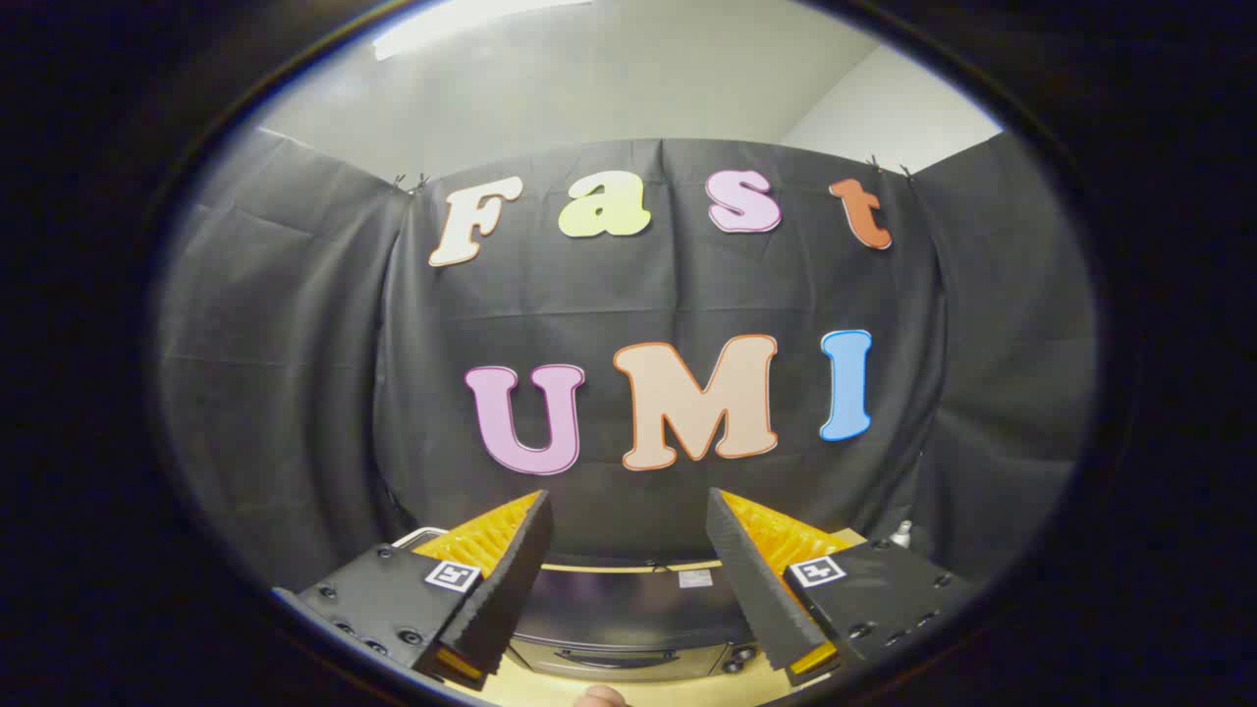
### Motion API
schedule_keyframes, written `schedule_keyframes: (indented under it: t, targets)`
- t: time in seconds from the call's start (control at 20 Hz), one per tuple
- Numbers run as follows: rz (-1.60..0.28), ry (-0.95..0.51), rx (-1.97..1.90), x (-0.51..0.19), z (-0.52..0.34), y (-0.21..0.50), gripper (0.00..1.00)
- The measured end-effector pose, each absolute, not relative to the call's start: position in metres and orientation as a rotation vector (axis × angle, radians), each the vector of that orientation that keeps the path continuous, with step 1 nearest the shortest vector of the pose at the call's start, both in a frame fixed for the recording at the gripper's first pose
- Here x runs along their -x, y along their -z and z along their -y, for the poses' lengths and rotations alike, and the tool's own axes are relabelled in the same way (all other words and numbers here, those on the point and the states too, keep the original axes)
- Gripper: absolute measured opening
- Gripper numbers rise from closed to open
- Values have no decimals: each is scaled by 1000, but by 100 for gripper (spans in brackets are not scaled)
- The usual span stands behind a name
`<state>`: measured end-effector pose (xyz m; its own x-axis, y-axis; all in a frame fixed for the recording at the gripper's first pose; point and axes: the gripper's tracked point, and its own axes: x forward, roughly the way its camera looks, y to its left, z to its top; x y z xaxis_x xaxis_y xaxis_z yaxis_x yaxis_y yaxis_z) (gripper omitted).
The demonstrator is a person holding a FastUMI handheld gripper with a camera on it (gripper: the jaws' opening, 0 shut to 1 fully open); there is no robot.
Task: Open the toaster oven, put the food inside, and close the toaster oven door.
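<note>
- While the jaws (628,589) stand wide apart and hold nothing, they point over the top of the toaster oven (628,614) toward the cloth wall, so a straight push forward would, I judge, sail above it and brush the cloth.
- Coming down blind could knock a finger (496,589) against the oven's top edge instead of the door handle (614,656), since the handle sits low, at about six o'clock from the gap.
- Seen through the gap between the two fingers, the toaster oven stands below them on the tabletop (530,687), its door apparently shut.
- Something small and rounded (599,696) peeks in at six o'clock, nearer than the oven; whether it is the food, I cannot tell.
</note>
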<state>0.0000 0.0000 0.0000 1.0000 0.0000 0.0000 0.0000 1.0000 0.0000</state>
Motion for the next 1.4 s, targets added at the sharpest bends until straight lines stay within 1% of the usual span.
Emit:
schedule_keyframes:
  t: [0.3,0.65,0.85,1.25,1.4]
  targets:
    - [-6,-24,9,-11,-14,6,98]
    - [2,-10,11,-16,-11,6,98]
    - [-6,3,19,-22,-10,21,98]
    - [-119,32,65,-42,-14,114,98]
    - [-193,48,96,-47,-14,155,98]
